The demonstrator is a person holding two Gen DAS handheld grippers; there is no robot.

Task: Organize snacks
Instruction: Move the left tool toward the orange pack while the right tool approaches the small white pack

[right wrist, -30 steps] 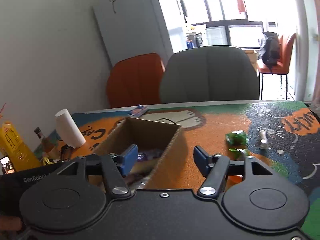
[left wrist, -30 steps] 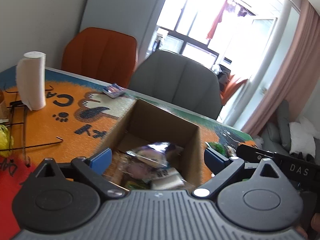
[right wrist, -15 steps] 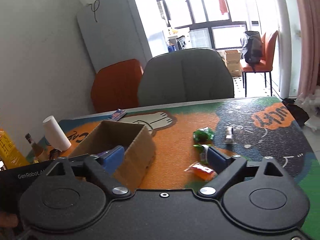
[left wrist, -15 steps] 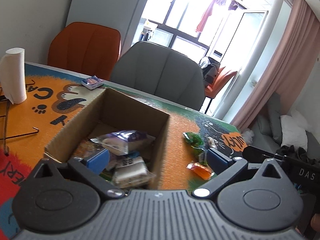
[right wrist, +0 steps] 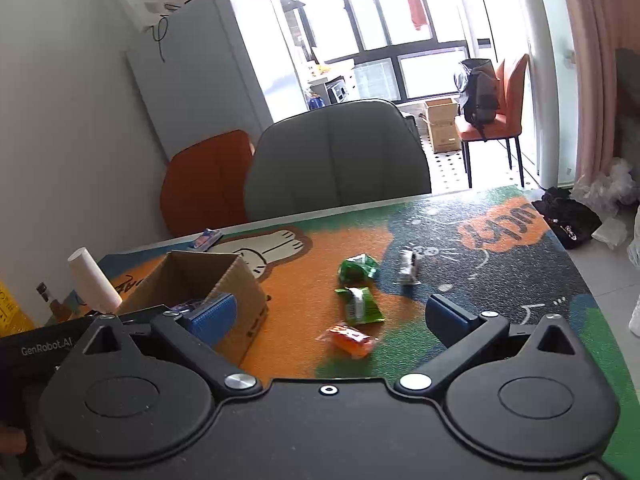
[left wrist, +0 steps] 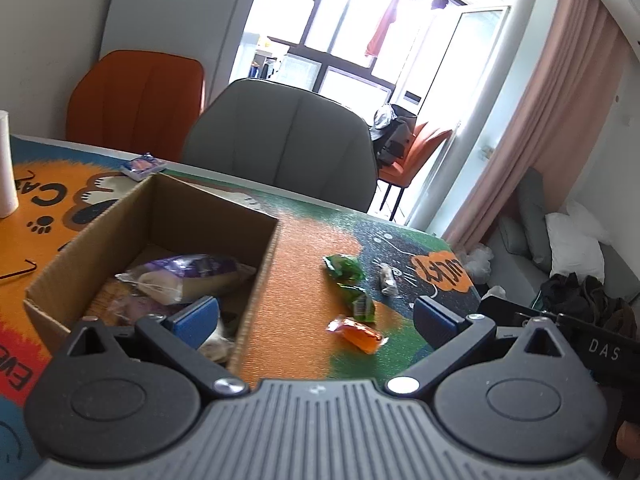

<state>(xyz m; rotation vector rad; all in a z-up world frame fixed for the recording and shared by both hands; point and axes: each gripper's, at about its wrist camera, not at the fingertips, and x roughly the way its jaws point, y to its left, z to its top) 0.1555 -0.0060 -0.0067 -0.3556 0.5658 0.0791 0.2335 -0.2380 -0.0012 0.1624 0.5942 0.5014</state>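
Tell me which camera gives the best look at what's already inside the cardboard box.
The left wrist view. It looks down into the cardboard box, showing a purple-and-clear snack bag lying on other packets. The right wrist view sees the box from a lower angle, so its walls and a blue fingertip hide nearly all the contents.

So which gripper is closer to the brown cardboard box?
Left. The left gripper has one finger over the brown cardboard box; the right gripper sits beside it, toward the wrapped snacks.
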